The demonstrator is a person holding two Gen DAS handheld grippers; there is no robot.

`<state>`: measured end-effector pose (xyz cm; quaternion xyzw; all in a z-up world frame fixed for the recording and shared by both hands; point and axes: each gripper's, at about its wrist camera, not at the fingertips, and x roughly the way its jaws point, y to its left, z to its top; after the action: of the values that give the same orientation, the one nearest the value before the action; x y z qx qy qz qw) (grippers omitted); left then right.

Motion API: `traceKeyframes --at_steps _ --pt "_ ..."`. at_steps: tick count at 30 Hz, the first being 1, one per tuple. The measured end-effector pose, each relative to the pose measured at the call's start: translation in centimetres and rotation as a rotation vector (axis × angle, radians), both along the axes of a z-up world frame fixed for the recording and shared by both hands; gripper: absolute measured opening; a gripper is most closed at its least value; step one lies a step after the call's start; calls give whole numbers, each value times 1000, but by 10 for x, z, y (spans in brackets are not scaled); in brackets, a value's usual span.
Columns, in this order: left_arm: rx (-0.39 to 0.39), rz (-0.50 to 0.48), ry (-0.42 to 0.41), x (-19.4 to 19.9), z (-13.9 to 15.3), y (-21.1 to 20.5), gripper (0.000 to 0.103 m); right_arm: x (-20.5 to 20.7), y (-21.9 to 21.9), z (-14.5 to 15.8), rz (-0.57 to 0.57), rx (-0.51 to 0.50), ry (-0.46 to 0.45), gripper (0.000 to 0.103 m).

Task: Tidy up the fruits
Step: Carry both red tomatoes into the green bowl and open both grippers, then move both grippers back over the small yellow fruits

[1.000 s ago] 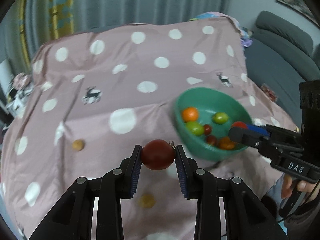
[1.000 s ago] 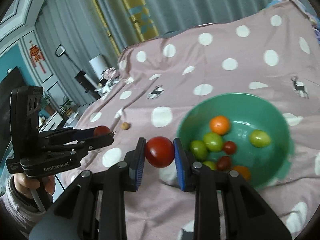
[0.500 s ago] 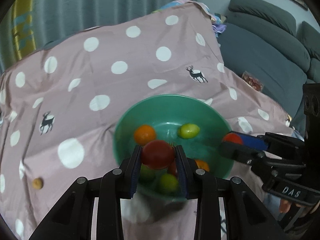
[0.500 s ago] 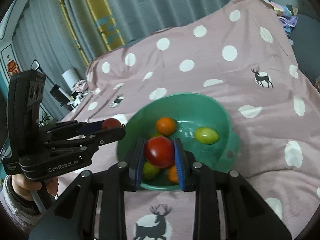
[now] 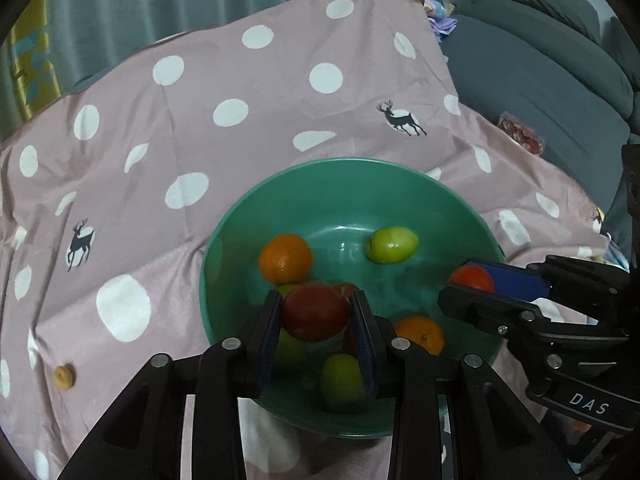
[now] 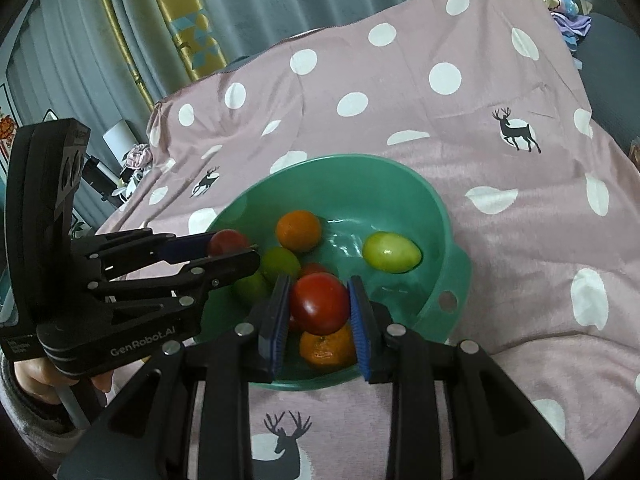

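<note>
The left claw point(image 5: 316, 322) pinches a round, dull dark-red tomato point(image 5: 314, 310) between its ribbed blue pads, holding it over the near-left part of the green bowl point(image 5: 352, 172). The right claw point(image 6: 319, 312) has a glossier red tomato point(image 6: 319, 303) between its pads over the bowl's near side; its jaws are opening, though the pads look to be touching the fruit on both sides.

The bowl is smooth, shiny plastic with a tab handle pierced by a hole point(image 6: 447, 300). It sits on a soft pink cloth point(image 5: 240, 92) printed with white dots and dark deer, creased and draped. Inside lie a dimpled orange point(image 5: 285, 258), a smooth oval yellow-green fruit point(image 5: 392, 243), a second orange point(image 5: 422, 334) and rounder green fruits point(image 6: 280, 264).

The claw arms cover the bowl's near rim and several fruits, so the count of pieces is unclear; a dark red fruit point(image 6: 314, 269) peeks out behind the right tomato. A small tan fruit point(image 5: 64, 376) lies on the cloth left of the bowl, too small to name. What the cloth covers cannot be told.

1 second ago both claws were short of the bowl, over the cloth; they have since come in over it, and the bowl fills more of each view
</note>
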<state>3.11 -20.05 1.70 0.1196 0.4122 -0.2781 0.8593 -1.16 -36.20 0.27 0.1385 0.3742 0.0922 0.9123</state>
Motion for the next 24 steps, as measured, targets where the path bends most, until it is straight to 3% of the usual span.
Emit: traceKeyframes --at_steps 7,9,11,18,24 --pt "3 18 -15 -1 4 5 35 -3 -3 2 -21 5 3 34" --pt "4 32 -26 -3 6 8 59 -6 -3 4 -26 7 -3 38" --pt "7 53 -48 -6 9 13 74 -11 -3 8 -33 10 -12 44" --pt "16 113 -105 -19 23 36 79 -33 3 22 -8 38 -51 49" --pt "28 166 -168 -42 34 61 86 -51 21 31 49 40 -79 65"
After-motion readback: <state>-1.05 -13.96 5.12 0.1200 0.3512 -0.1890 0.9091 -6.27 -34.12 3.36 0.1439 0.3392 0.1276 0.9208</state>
